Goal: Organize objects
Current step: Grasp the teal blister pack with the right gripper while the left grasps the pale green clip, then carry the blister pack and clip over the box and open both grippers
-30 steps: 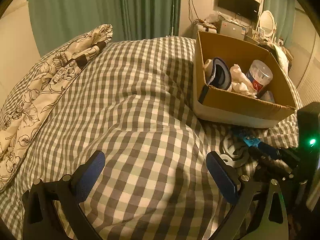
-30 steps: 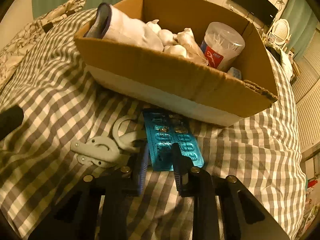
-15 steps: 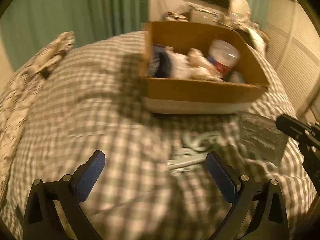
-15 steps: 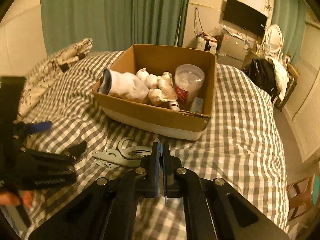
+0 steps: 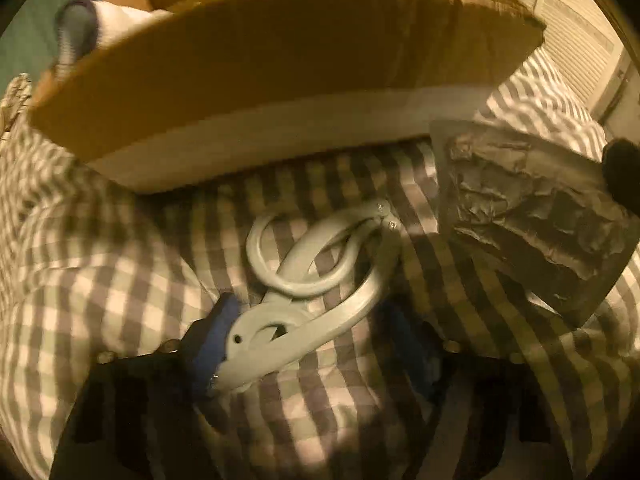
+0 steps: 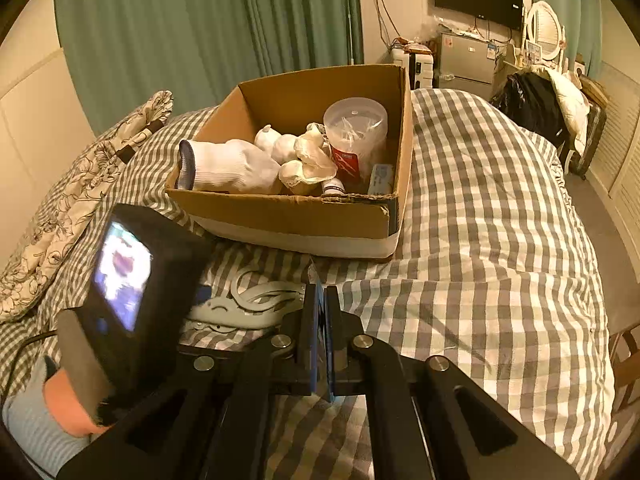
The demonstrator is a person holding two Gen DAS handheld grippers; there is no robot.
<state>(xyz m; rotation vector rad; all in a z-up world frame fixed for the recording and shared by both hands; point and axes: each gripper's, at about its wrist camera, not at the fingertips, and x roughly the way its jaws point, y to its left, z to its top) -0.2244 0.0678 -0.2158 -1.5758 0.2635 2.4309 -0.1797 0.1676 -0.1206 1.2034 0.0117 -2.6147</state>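
A grey plastic folding hanger (image 5: 316,280) lies on the checked bedspread in front of the cardboard box (image 5: 280,80). My left gripper (image 5: 308,338) is low over it with its jaws closing. The hanger lies between the blue pads (image 5: 212,336), and the right pad stands apart from it. My right gripper (image 6: 321,320) is shut on a blister pack (image 6: 319,292), seen edge-on between its pads. In the left wrist view the pack's silver foil back (image 5: 532,216) hangs at the right. The hanger (image 6: 248,300) also shows in the right wrist view, beside the left gripper's body (image 6: 132,280).
The open box (image 6: 304,208) holds a white sock (image 6: 228,168), a clear tub (image 6: 356,132) and small items. A floral pillow (image 6: 80,200) lies at the left. Green curtains, a television and furniture stand beyond the bed (image 6: 500,240). A hand (image 6: 64,404) holds the left gripper.
My left gripper has swung right and dropped close to the hanger, and its jaws have narrowed around it. My right gripper has shut on the blister pack and lifted it off the bed.
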